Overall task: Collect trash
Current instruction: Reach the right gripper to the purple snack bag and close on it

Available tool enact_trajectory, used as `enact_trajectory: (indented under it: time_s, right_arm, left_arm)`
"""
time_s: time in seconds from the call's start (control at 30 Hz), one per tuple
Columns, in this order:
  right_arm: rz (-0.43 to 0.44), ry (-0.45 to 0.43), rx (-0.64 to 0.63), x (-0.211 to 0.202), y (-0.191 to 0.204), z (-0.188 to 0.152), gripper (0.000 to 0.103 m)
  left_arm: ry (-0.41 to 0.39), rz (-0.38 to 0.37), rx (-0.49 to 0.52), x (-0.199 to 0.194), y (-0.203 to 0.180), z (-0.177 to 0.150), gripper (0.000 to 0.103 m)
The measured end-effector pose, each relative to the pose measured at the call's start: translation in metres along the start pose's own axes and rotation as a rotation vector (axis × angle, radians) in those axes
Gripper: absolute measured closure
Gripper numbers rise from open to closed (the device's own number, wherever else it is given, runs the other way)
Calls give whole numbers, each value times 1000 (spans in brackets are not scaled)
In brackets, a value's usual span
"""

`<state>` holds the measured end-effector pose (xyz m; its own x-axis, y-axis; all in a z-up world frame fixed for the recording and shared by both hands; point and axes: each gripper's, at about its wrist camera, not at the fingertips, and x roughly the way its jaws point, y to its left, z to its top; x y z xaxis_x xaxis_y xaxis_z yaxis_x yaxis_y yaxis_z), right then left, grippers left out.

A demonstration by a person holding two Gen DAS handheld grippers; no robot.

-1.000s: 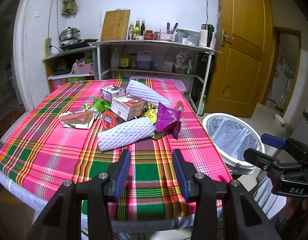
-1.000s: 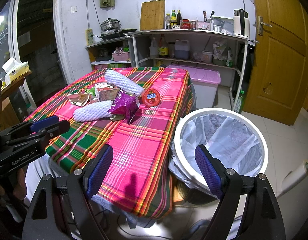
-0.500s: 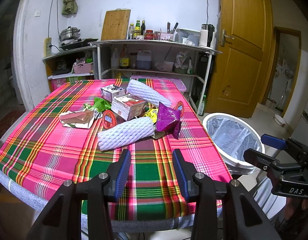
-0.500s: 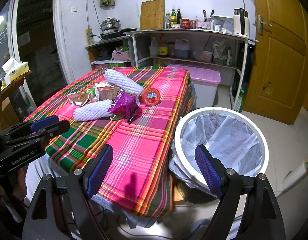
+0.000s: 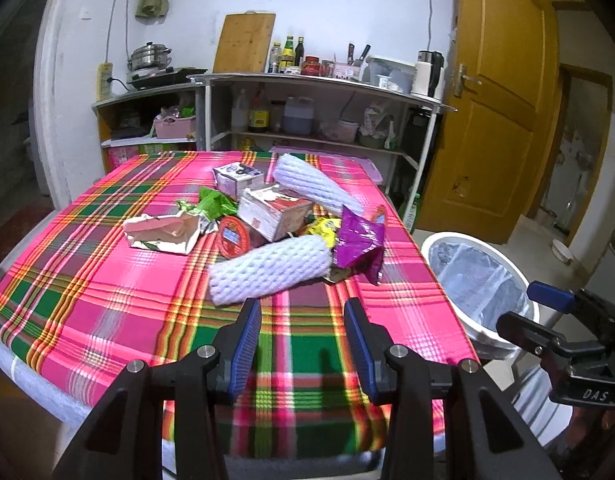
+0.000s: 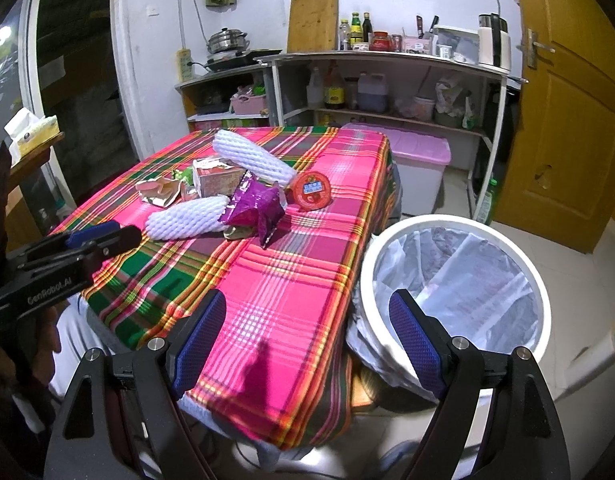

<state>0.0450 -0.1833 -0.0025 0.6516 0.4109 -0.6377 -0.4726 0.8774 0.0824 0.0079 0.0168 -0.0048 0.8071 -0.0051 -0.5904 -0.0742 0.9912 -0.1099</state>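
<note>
A heap of trash lies on the plaid tablecloth (image 5: 107,300): a white foam net sleeve (image 5: 269,270), a second foam sleeve (image 5: 313,184), a purple snack bag (image 5: 359,242), a red round lid (image 5: 234,237), small cartons (image 5: 273,210) and a torn pink carton (image 5: 163,234). My left gripper (image 5: 302,338) is open and empty over the table's near edge, just short of the near foam sleeve. My right gripper (image 6: 307,334) is open wide and empty, between the table's corner and the white trash bin (image 6: 459,280) lined with a clear bag. The bin also shows in the left wrist view (image 5: 481,284).
Shelves (image 5: 315,92) with bottles, a kettle and a cutting board stand behind the table. A pink-lidded storage box (image 6: 417,156) sits on the floor past the table. A wooden door (image 6: 567,100) is at the right. The bin stands at the table's right side.
</note>
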Motion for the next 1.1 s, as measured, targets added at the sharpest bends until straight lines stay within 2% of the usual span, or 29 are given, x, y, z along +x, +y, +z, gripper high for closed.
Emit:
enact_trajectory:
  time_s: [0.17,0.27,0.4,0.8,1.0,1.07,1.1]
  right_arm:
    - [19,14,-23,15,5,9,19]
    - [32,20,-38,27,9,17,19]
    - [60,28,-43,42,12,28,19]
    - [165,81,-6,97,12,60,19]
    - [210,139,18,126,11,69,20]
    - [220,153,18,131,12,70,28]
    - [221,155,18,132,12,70,38]
  left_arm:
    - [-9,15,23,11,14,12,60]
    - [-20,15,36,18,21,21,45]
    - [-29,11,61,31,30,31,40]
    - [53,-54,187,77,38,29,39]
    - [98,-51,221,95,40,25,40]
    - [110,-42,240,99,39,23,40]
    - [114,-40,247,101,39,23,40]
